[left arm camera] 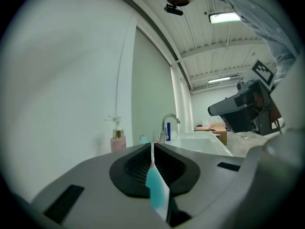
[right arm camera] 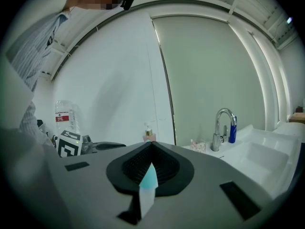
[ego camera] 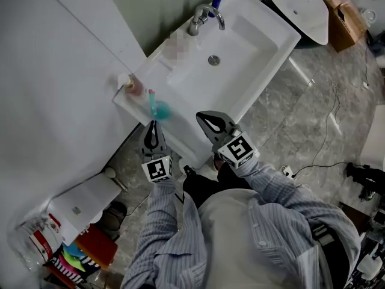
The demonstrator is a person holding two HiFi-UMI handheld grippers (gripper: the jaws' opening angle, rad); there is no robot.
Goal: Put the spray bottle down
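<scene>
The spray bottle [ego camera: 159, 107], teal with a pink top, stands blurred on the front left corner of the white sink [ego camera: 264, 53], beside a pink pump bottle [ego camera: 133, 87]. My left gripper [ego camera: 154, 126] hovers just in front of the spray bottle, apart from it, jaws together and empty. In the left gripper view the left gripper [left arm camera: 152, 145] is shut; a teal tip [left arm camera: 143, 139] peeks over the jaws, with the pump bottle [left arm camera: 117, 140] to its left. My right gripper [ego camera: 209, 119] hangs at the sink's front edge, and the right gripper [right arm camera: 151, 143] is shut on nothing.
A chrome faucet [ego camera: 201, 17] with a blue item [ego camera: 216, 0] behind it stands at the sink's back. A white wall runs along the left. A cardboard box [ego camera: 344, 18] and cables [ego camera: 328, 131] lie on the grey floor to the right. A white bin [ego camera: 84, 202] sits lower left.
</scene>
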